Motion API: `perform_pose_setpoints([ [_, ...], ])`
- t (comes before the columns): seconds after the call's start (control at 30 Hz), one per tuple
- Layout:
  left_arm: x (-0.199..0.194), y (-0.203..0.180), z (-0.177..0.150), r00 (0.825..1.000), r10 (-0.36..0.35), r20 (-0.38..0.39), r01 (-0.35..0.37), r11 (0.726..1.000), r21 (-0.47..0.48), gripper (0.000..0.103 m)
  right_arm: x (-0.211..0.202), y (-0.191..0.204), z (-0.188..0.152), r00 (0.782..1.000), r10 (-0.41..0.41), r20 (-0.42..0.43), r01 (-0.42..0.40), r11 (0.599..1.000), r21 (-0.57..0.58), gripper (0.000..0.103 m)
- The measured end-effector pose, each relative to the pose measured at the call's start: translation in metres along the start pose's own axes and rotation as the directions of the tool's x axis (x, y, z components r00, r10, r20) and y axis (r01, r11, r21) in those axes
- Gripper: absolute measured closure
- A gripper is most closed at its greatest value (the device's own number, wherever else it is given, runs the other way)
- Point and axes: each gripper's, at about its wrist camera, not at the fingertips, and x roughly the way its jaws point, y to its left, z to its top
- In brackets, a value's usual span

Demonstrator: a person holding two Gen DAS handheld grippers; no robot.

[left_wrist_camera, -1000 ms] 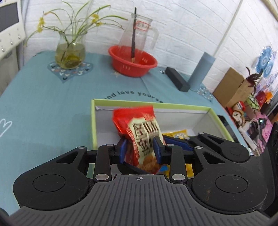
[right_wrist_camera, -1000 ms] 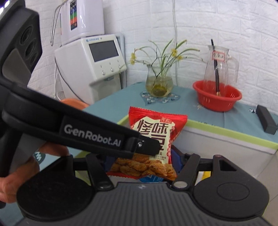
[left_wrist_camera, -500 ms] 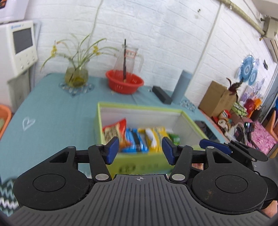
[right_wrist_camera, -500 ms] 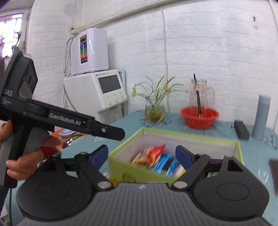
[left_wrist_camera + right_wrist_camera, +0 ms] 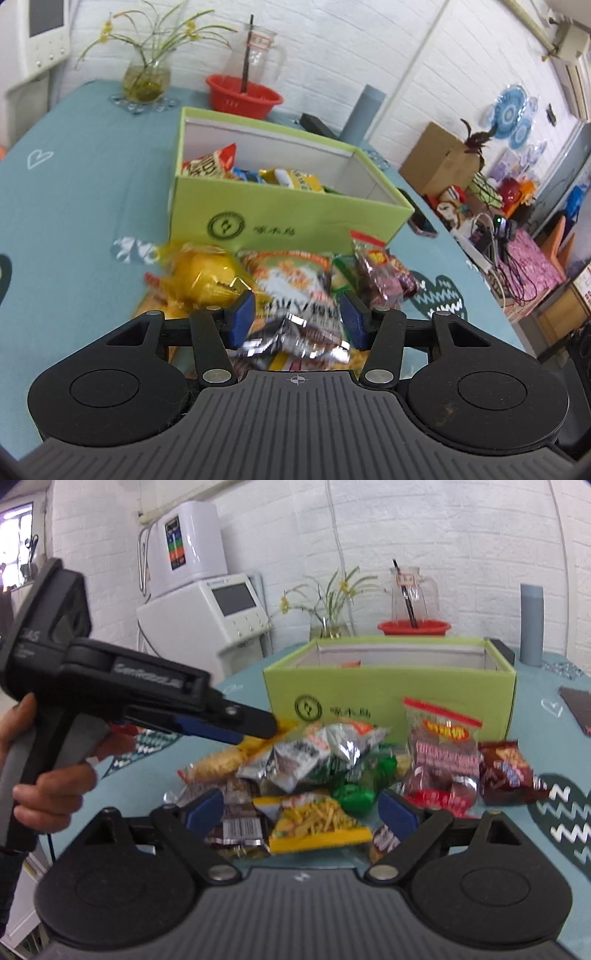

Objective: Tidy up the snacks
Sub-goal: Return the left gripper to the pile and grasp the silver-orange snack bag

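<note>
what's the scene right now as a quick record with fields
box: green cardboard box, open, several snack packets inside
pile: loose snack packets on the teal tablecloth in front of the box
left gripper: open over the pile, nothing gripped
right gripper: open, jaws just widened, empty
behind box: red basin, flower vase

The loose pile of crinkled foil snack packets (image 5: 288, 291) ahead of the left gripper (image 5: 297, 319) is smeared by motion blur, so its printing cannot be read. Beyond the pile, the contents of the open lime-green cardboard box (image 5: 388, 686) are largely hidden by its front wall.
</note>
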Motion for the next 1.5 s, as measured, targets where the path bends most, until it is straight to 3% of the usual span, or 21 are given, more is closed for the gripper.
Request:
perform_pose_setpoints([
  [0.07,0.008,-0.004,0.012,0.999,-0.042,-0.010,0.042,0.999,0.019,0.071,0.006,0.001,0.007,1.000,-0.005,0.010,0.005,1.000,-0.019,0.010],
  [0.23,0.035,-0.008,0.025,0.997,-0.059,-0.057,0.060,0.998,0.015,0.074,0.033,-0.003,0.015,1.000,0.017,-0.014,-0.017,1.000,-0.013,0.010],
  [0.4,0.036,0.009,0.012,0.994,0.079,-0.070,-0.078,0.997,0.013,0.076,0.051,-0.008,0.012,0.997,0.044,-0.058,-0.044,0.999,0.003,0.010],
  [0.53,0.026,0.025,0.005,0.996,0.031,-0.083,-0.035,0.999,-0.042,0.075,0.066,-0.010,0.013,0.996,0.060,-0.071,-0.059,0.998,0.017,0.010],
  [0.6,0.028,0.022,0.006,0.996,-0.004,-0.084,0.000,0.999,-0.038,0.070,0.070,-0.009,0.014,0.996,0.058,-0.072,-0.057,0.998,0.018,0.009],
  [0.7,0.041,0.017,0.009,0.996,0.027,-0.089,-0.028,1.000,-0.009,0.068,0.073,-0.007,0.015,0.996,0.060,-0.072,-0.059,0.998,0.016,0.009],
  [0.8,0.047,0.017,0.008,0.996,0.007,-0.089,-0.010,1.000,-0.027,0.067,0.075,-0.006,0.014,0.996,0.056,-0.076,-0.056,0.998,0.005,0.009],
  [0.9,0.046,0.018,0.006,0.996,0.006,-0.088,-0.009,0.999,-0.039,0.071,0.079,-0.003,0.016,0.996,0.050,-0.074,-0.052,0.998,-0.021,0.009],
  [0.97,0.045,0.019,0.003,0.996,0.012,-0.087,-0.017,0.999,-0.050,0.077,0.080,-0.002,0.016,0.996,0.050,-0.076,-0.052,0.998,-0.023,0.019],
  [1.03,0.041,0.015,0.000,0.997,0.014,-0.074,-0.018,0.998,-0.055,0.085,0.074,-0.002,0.016,0.997,0.042,-0.070,-0.044,0.999,-0.032,0.027],
  [1.33,0.004,-0.062,-0.031,0.995,-0.096,-0.013,0.096,0.995,-0.015,0.085,-0.022,-0.003,0.001,0.997,-0.054,0.055,0.056,0.998,-0.025,0.024],
  [1.5,0.017,-0.106,-0.068,0.993,-0.102,-0.059,0.105,0.993,0.045,0.083,-0.063,-0.019,-0.032,0.994,-0.107,0.019,0.106,0.994,0.032,0.023],
])
